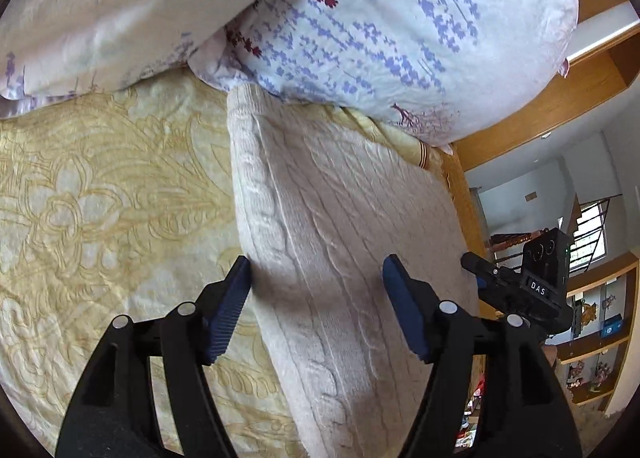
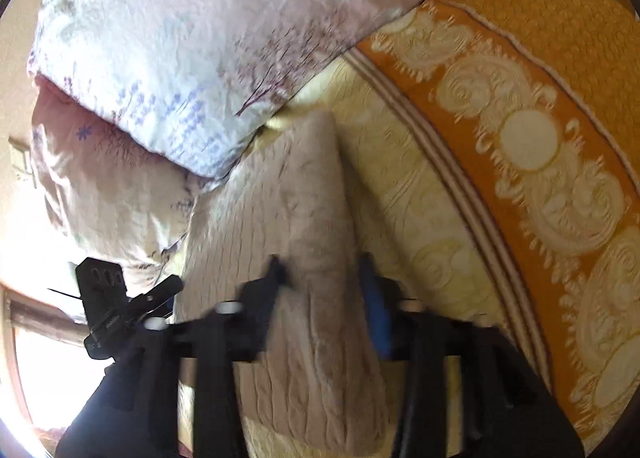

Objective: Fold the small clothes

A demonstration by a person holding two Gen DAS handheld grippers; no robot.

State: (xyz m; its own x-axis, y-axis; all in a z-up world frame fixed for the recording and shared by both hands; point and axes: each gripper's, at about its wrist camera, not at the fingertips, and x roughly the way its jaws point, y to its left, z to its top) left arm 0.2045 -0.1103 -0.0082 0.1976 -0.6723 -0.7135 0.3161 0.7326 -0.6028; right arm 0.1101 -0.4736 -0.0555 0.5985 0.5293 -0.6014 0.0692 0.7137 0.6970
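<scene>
A cream cable-knit garment (image 1: 336, 226) lies folded lengthwise on a yellow patterned blanket (image 1: 100, 198). My left gripper (image 1: 316, 270) is open, its blue-padded fingers straddling the garment's width just above it. In the right wrist view the same knit (image 2: 308, 242) runs between the fingers of my right gripper (image 2: 320, 262), which is open with a raised fold of the knit in the gap; that frame is blurred. The right gripper also shows at the right edge of the left wrist view (image 1: 520, 286), and the left gripper at the left of the right wrist view (image 2: 120, 298).
Floral pillows (image 1: 380, 18) press against the garment's far end; they also show in the right wrist view (image 2: 180, 38). An orange patterned blanket border (image 2: 540, 138) runs along the right. Wooden bed frame and shelves (image 1: 600, 318) stand to the right.
</scene>
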